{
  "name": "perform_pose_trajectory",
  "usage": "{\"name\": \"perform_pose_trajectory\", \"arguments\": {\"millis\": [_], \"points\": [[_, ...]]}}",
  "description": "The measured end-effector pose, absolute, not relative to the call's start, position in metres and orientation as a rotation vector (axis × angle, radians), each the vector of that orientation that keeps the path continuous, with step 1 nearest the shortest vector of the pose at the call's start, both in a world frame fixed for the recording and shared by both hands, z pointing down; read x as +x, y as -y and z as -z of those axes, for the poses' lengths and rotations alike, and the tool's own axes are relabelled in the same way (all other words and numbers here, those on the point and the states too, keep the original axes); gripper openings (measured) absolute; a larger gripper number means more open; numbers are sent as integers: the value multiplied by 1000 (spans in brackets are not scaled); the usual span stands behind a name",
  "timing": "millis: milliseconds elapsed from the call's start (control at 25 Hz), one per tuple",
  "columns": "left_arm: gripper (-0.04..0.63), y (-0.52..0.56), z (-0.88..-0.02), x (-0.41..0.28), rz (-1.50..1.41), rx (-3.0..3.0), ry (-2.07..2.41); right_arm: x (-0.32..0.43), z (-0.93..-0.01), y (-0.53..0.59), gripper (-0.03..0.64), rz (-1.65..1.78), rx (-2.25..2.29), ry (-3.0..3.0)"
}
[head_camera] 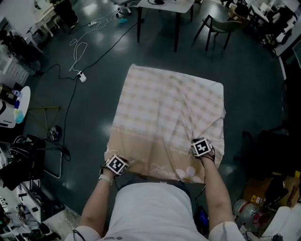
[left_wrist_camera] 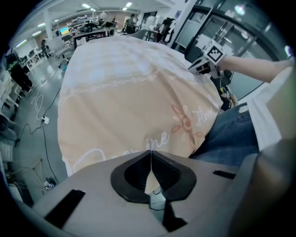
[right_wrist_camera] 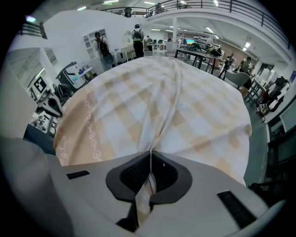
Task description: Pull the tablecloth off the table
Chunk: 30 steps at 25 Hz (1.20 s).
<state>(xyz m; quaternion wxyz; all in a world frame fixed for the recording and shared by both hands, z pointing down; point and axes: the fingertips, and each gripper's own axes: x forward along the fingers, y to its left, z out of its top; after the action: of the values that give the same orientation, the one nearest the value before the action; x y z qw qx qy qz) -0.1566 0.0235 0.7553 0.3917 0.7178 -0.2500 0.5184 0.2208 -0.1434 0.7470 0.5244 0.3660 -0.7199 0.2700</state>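
A beige and white checked tablecloth with a tan flowered border covers the square table. My left gripper is at the cloth's near left corner, its jaws shut on the tan border. My right gripper is at the near right side, shut on a pinched fold of the checked cloth, and a ridge of wrinkles runs from that fold toward the far side. In the left gripper view the right gripper shows at the upper right.
Dark floor surrounds the table. Cables and a power strip lie at the far left, a table and chair stand beyond, and equipment crowds the left edge. Bags and bottles sit at the near right. The person's jeans press against the near edge.
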Motion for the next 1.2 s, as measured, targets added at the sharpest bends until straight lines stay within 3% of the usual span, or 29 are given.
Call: {"name": "perform_pose_trajectory", "arguments": {"millis": [240, 480, 520, 560, 600, 720, 1000, 1080, 1200], "points": [[14, 38, -721, -152, -1011, 1895, 776, 203, -744, 115, 32, -706, 922, 1757], [24, 114, -726, -167, -1115, 1960, 965, 190, -744, 83, 32, -775, 922, 1766], [96, 123, -730, -168, -1112, 1966, 983, 188, -744, 78, 32, -787, 925, 1768], [223, 131, -734, -167, -1108, 1972, 996, 186, -745, 72, 32, -799, 928, 1770], [259, 137, -738, -168, -1112, 1973, 1006, 185, -745, 67, 32, -812, 931, 1772], [276, 140, -755, -170, -1166, 1954, 1015, 181, -746, 49, 32, -848, 931, 1775], [269, 134, -757, -160, -1140, 1962, 1088, 185, -745, 27, 32, -908, 970, 1795], [168, 129, -755, -156, -1163, 1952, 1080, 186, -744, 23, 32, -917, 978, 1803], [91, 118, -754, -147, -1187, 1952, 1106, 190, -744, 17, 32, -937, 991, 1807]]}}
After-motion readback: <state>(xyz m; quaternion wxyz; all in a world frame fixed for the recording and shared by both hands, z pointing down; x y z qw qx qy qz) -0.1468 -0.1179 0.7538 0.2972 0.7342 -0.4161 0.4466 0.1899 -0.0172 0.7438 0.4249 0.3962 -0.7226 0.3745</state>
